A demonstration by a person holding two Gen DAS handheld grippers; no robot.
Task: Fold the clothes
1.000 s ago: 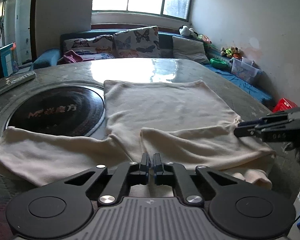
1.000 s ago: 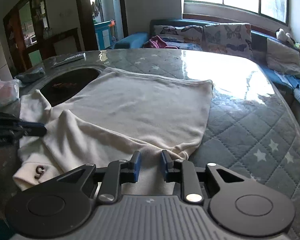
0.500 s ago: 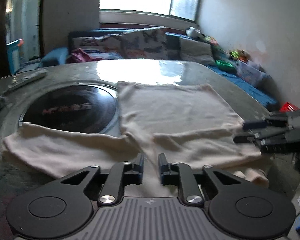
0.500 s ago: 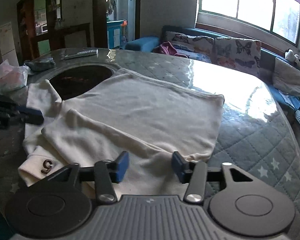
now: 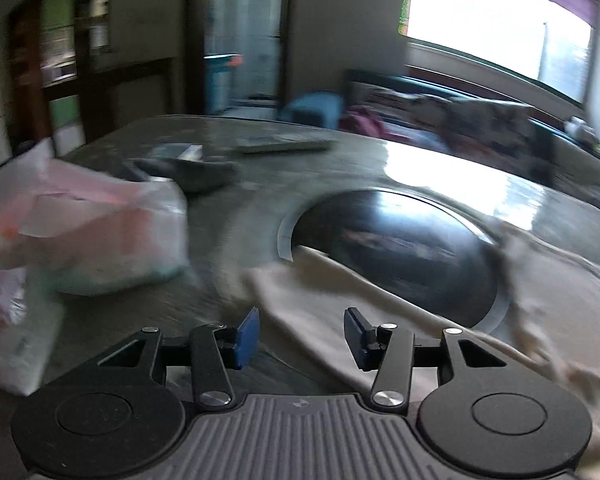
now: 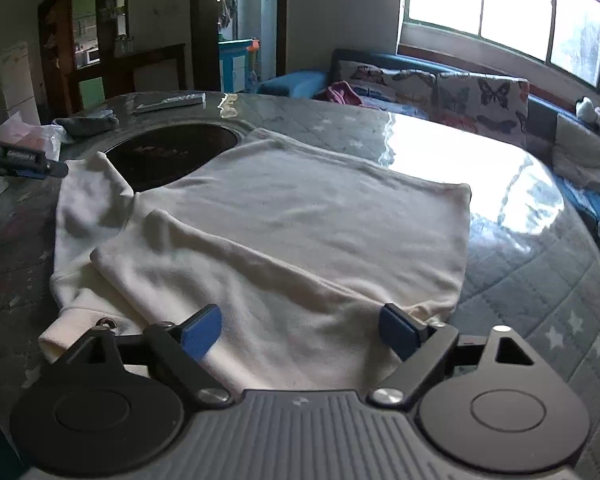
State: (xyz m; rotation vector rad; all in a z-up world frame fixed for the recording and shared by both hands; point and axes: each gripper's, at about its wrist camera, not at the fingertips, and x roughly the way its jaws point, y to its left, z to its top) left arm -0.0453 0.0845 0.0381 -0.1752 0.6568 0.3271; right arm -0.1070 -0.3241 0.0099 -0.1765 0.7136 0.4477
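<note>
A cream long-sleeved top (image 6: 300, 224) lies flat on the quilted grey table (image 6: 540, 280), one sleeve folded across its body. The other sleeve (image 5: 340, 296) stretches left past the black round inset (image 5: 400, 248). My right gripper (image 6: 300, 332) hovers over the top's near edge, jaws wide and still opening, pads clear of the cloth. In the blurred left wrist view my left gripper (image 5: 300, 332) sits at the end of the stretched sleeve, jaws opening and gripping nothing. Its fingertips (image 6: 56, 169) also show at the far left of the right wrist view.
A plastic bag (image 5: 100, 232) with pink contents sits at the table's left side. Behind it lie a grey bundle (image 6: 86, 124) and a remote (image 6: 170, 102). A sofa with butterfly cushions (image 6: 480, 96) runs under the window beyond the table.
Both pairs of jaws have gone from shut or nearly shut to parted. My left gripper has swung left to the stretched sleeve's end. The right gripper has stayed over the near edge.
</note>
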